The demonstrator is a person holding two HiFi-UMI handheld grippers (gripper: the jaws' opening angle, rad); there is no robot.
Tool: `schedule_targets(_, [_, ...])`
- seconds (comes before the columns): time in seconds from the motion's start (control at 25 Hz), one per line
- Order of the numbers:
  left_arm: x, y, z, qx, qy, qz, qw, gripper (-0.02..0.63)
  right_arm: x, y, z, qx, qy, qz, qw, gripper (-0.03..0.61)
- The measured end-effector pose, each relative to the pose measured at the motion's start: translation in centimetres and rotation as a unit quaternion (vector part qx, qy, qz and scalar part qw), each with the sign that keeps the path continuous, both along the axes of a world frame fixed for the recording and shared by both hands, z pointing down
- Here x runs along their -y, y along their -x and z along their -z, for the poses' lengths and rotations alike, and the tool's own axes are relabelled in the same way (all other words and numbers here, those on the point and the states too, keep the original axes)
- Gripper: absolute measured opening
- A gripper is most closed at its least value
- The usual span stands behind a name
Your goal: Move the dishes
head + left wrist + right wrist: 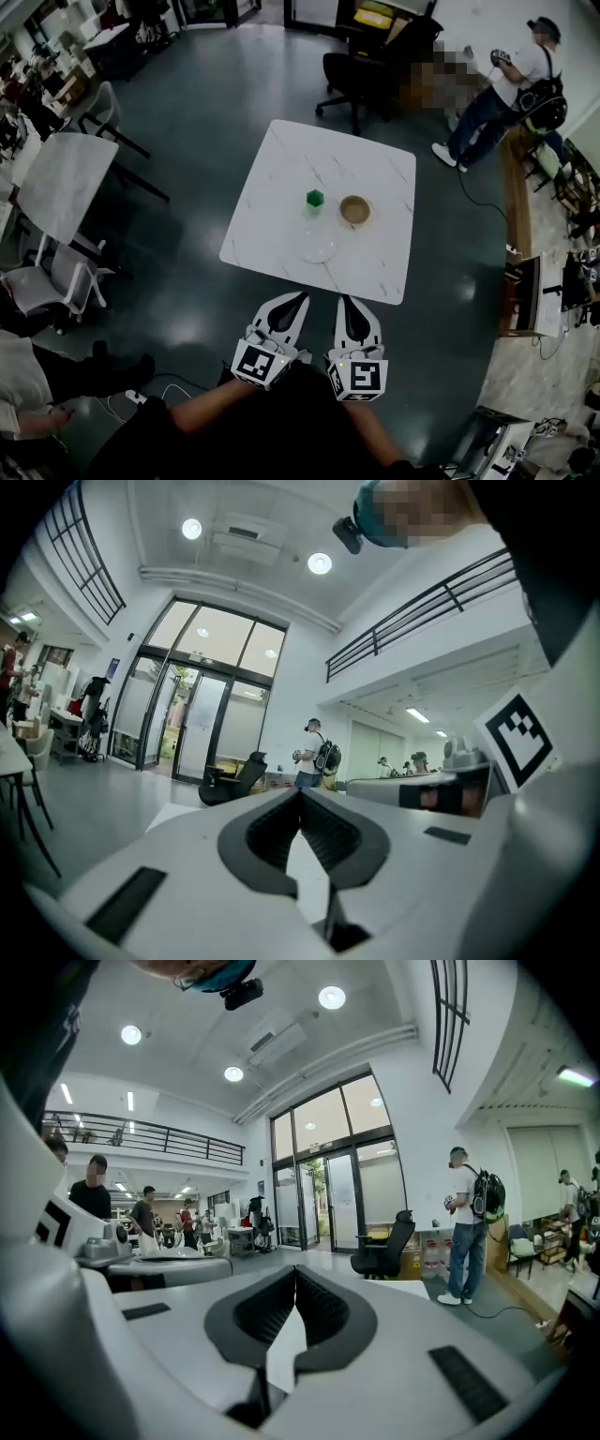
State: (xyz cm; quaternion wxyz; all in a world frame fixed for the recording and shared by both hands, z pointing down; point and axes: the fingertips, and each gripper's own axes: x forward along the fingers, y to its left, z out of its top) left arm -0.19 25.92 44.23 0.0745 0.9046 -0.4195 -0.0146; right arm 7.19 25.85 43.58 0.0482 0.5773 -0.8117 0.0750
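On the white marble table (281,169) stand a brown bowl (355,210), a clear glass plate (319,247) and a small green cube (315,198). My left gripper (298,299) and right gripper (346,302) hover side by side just short of the table's near edge, both pointing at it. Both are shut with nothing held: in the left gripper view the left gripper (300,792) has its tips touching, and the right gripper view shows the right gripper (296,1270) closed the same way. The dishes are hidden behind the jaws in both gripper views.
A black office chair (358,70) stands beyond the table's far edge. A person with a backpack (511,84) stands at the far right. Another white table (56,183) and grey chairs (56,277) are to the left. Cables lie on the dark floor (178,309).
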Motion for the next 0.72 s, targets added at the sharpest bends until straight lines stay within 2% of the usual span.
schedule_targets(0.36, [-1.7, 3.3, 1.6, -0.014, -0.021, 0.003, 0.9997, 0.018, -2.1, 3.4, 0.7, -0.024, -0.015, -0.011, 1.0, 0.017])
schedule_targets(0.44, [-2.2, 3.9, 1.1, -0.007, -0.022, 0.001, 0.9997, 0.018, -2.6, 4.2, 0.7, -0.03, -0.018, -0.005, 0.999, 0.017])
schedule_targets(0.72, [-3.6, 4.2, 0.8, -0.006, -0.02, 0.009, 0.9997, 0.018, -3.9, 4.7, 0.3, -0.038, -0.02, 0.003, 0.999, 0.017])
